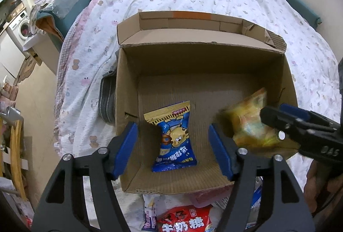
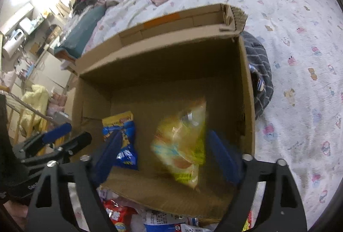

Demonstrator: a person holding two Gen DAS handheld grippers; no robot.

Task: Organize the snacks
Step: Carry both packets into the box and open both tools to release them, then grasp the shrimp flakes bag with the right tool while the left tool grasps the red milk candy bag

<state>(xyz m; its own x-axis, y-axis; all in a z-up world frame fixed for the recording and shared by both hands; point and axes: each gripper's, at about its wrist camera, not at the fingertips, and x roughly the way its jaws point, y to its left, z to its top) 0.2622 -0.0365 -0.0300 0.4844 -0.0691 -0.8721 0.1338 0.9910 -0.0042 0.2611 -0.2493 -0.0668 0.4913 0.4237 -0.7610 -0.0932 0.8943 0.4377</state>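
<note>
An open cardboard box (image 1: 287,73) stands on the bed. A blue and yellow snack bag (image 1: 174,137) lies on its floor; it also shows in the right wrist view (image 2: 124,137). A yellow snack bag (image 1: 248,122) is blurred at the box's right side; in the right wrist view it (image 2: 182,144) hangs between my right gripper's fingers, apart from both pads. My left gripper (image 1: 173,150) is open and empty above the blue bag. My right gripper (image 2: 165,157) is open over the box; it shows from the side in the left wrist view (image 1: 276,114).
More snack packs lie in front of the box, among them a red bag (image 1: 186,221) that also shows in the right wrist view (image 2: 115,212). A dark folded garment (image 2: 259,73) lies against the box's side. The bed's white patterned quilt (image 1: 235,0) surrounds the box.
</note>
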